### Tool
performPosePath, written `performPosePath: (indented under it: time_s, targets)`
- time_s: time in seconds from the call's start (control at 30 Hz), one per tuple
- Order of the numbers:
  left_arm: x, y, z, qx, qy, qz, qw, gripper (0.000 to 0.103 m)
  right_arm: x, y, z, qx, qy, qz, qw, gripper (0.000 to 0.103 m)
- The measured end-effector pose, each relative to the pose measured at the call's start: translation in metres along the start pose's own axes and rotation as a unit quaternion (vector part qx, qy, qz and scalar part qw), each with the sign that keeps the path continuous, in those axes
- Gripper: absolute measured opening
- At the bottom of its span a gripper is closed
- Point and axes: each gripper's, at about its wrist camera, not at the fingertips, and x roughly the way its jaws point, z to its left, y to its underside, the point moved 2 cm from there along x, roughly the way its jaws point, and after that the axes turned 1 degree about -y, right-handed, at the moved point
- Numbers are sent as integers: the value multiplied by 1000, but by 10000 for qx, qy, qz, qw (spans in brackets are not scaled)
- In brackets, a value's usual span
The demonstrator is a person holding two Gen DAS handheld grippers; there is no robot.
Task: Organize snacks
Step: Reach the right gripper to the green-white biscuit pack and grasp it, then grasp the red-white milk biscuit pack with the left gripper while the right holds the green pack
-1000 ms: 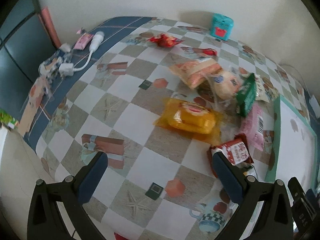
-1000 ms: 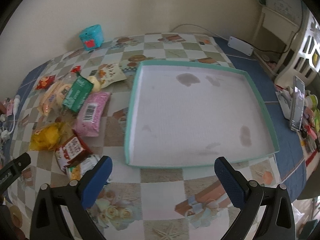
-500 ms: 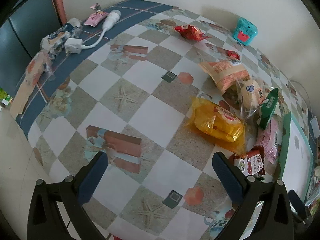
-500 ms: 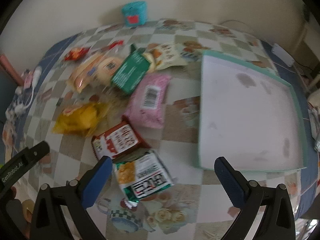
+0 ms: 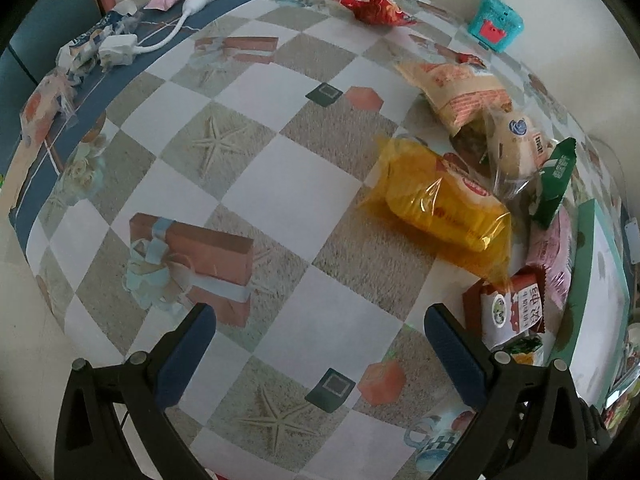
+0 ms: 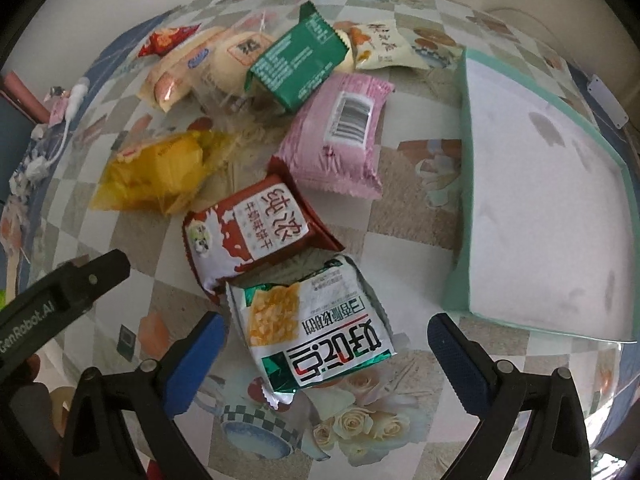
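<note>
1. Our right gripper [image 6: 324,344] points down over the checked tablecloth [image 6: 404,216], its blue-padded fingers [image 6: 192,364] wide apart. Its jaws have just been closing a little around the white-and-green foil snack packet [image 6: 312,328], with no pad touching it.
2. Just beyond that packet lies a red-and-white biscuit pouch [image 6: 248,232], then a pink wrapped pack [image 6: 336,136]; the shallow teal-rimmed white tray [image 6: 464,128] sits beyond the right finger.
3. Our left gripper [image 5: 316,348] hangs spread and empty over bare cloth; a yellow cellophane bag [image 5: 440,204] lies ahead, nearer its right finger.
</note>
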Motion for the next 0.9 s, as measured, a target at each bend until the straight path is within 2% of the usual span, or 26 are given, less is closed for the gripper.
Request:
performPosePath:
  time_s: [0.07,0.37,0.63,0.9]
  targets:
    - [0,1,-1,-17,0,0,10000,103,7,-1,1,3,-43,18,10000,85]
    - [4,0,-18,-48,-73,171,9998,103,7,0,-4,76,-219,-96,9997,66]
    - [3,3,-35,-76,-188,184,9996,103,-5,-4,-24,325,-410,-128,9985,62]
    - [-16,4,-57,-142,-92,90,9998,103,-61,-9,-53,638,-516,-735,9939,62]
